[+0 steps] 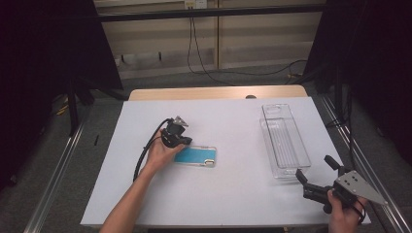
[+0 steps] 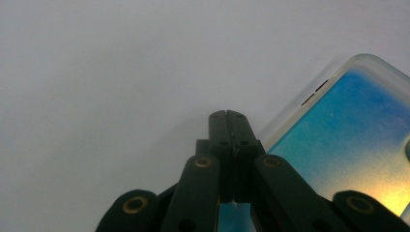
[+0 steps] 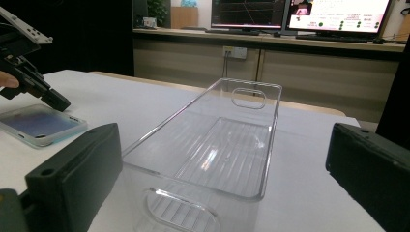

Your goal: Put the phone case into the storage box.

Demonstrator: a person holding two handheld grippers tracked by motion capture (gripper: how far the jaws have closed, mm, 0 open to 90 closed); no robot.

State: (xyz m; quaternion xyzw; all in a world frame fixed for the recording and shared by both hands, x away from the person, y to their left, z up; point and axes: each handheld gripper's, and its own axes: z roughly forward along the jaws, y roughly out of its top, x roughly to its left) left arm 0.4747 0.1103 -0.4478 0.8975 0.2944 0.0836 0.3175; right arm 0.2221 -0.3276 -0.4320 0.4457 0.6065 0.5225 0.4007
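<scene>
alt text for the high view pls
A person's left tongs, shut, rest at the edge of a blue phone case on a white table. The right tongs, open, sit near a clear plastic bin.

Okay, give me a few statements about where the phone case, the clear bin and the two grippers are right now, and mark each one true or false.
1. The left gripper has its jaws shut, tips at the phone case edge. True.
2. The phone case lies inside the clear bin. False: it lies flat on the white table, left of the bin.
3. The right gripper has open jaws near the bin's near end. True.
4. The clear bin holds a phone. False: it is empty.
5. The right gripper is clamped on the bin's wall. False: its jaws are apart and hold nothing.
</scene>
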